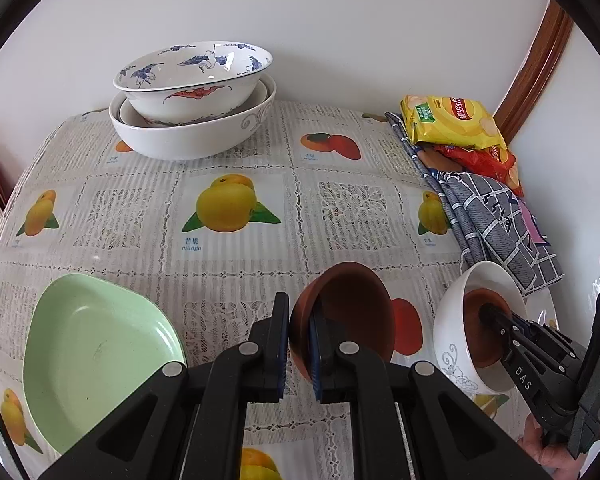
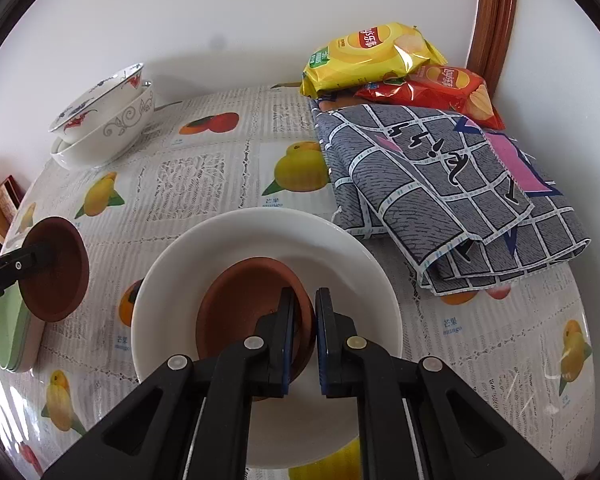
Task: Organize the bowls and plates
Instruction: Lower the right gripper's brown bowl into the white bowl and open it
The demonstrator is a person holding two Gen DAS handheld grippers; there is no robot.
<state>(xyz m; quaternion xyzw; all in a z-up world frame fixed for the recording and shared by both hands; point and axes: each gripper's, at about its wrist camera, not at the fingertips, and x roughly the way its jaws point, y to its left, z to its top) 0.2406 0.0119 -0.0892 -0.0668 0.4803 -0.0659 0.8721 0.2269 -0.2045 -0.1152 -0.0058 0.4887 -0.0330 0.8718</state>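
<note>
"DAS" on right gripper [image 1: 485,310]

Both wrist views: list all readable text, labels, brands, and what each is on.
"DAS": on the right gripper arm, left wrist view.
"芒果 / mango": under the yellow fruit prints on the tablecloth.
Lay's-style logo on the yellow chip bag and red chip bag: appears mirrored, not cleanly readable.
Green label on the yellow bag: too small.
Black marks on the grey cloth: not legible as words.
</note>
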